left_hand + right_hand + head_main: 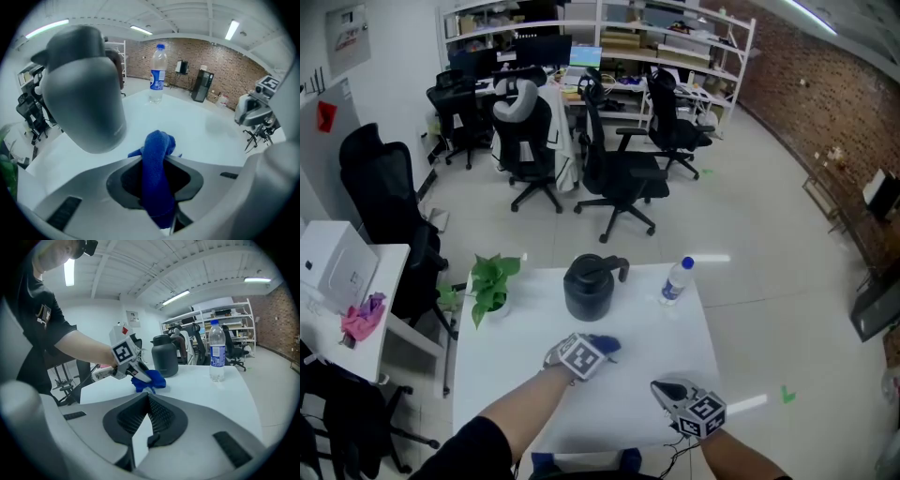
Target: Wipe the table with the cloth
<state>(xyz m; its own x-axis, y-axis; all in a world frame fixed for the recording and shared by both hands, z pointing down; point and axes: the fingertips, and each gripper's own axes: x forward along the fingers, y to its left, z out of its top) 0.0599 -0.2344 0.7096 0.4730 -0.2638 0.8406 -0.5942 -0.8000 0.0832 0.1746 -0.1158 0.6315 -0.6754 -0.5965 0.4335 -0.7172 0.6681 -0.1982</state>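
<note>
A blue cloth (606,345) is pinched in my left gripper (598,351), which is shut on it at the middle of the white table (516,375). In the left gripper view the cloth (158,164) stands bunched between the jaws and pokes out past their tips, low over the tabletop. The right gripper view shows the left gripper (133,367) pressing the cloth (150,380) onto the table. My right gripper (664,387) hovers near the front right of the table, its jaws shut with nothing between them (146,398).
A dark grey jug (592,286) stands just beyond the cloth, a water bottle (676,279) at the far right corner, and a potted plant (491,286) at the far left. A side table (356,272) stands on the left, and office chairs (619,173) stand behind.
</note>
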